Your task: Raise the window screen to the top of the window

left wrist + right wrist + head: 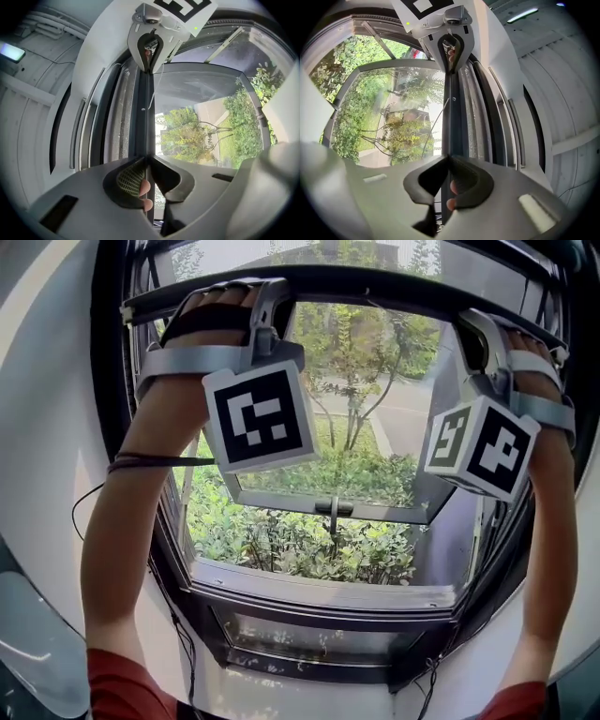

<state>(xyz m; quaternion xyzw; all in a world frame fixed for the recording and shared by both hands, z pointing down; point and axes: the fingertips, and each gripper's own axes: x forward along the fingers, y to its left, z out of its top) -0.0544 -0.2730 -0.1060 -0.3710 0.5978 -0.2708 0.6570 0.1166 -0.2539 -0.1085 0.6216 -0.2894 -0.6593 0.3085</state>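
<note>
Daylight is pouring through the dark window frame (300, 613) sitting in a pale white wall (56, 381), while its glass pane (394, 399) is hanging open outward above leafy shrubs (281, 540), a thin tree (356, 381) is standing farther off by a paved path (412, 413), and a strip light (525, 14) is glowing overhead.

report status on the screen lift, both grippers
Left gripper and right gripper both shut on the screen bar. Bar high in the window, more window showing above it. Nothing visible in the way.
</note>
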